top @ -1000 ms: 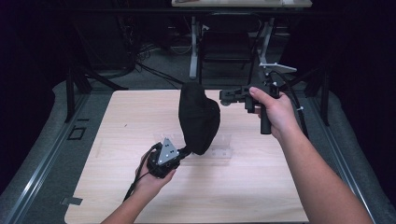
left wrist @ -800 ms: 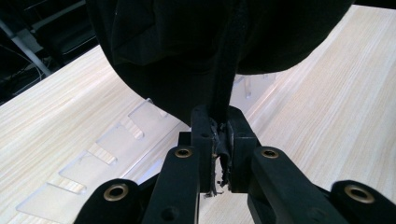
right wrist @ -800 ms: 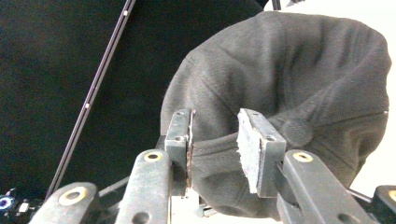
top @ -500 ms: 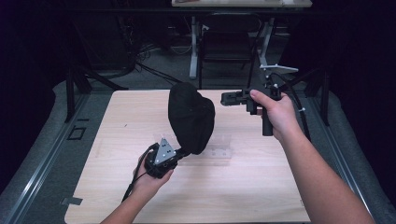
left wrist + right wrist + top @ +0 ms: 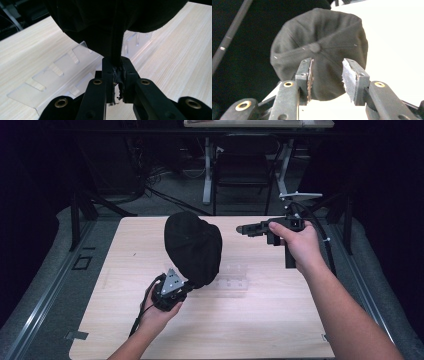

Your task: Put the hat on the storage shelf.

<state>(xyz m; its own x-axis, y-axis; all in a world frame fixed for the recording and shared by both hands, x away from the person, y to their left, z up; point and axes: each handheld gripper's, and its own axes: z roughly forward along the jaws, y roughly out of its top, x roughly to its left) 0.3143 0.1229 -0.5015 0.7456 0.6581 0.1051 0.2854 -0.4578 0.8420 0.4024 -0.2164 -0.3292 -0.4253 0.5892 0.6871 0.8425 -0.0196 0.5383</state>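
A black cap (image 5: 193, 248) is held up above the middle of the wooden table (image 5: 125, 255). My left gripper (image 5: 182, 289) is shut on the cap's lower edge; in the left gripper view the black fabric (image 5: 117, 37) is pinched between the two jaws. My right gripper (image 5: 241, 228) hovers open to the right of the cap, jaws pointing at it with a small gap. In the right gripper view the cap's crown (image 5: 319, 50) with its top button sits beyond the open fingertips (image 5: 308, 72).
A clear acrylic rack (image 5: 231, 276) with slots lies flat on the table under and right of the cap; its slotted ribs (image 5: 52, 75) lie close below my left gripper. Table legs and cables (image 5: 207, 170) stand beyond the far edge.
The cap has swung left and tilted as the left gripper lifted it. The right gripper has stayed at about the same place to the cap's right, so the gap between them has widened.
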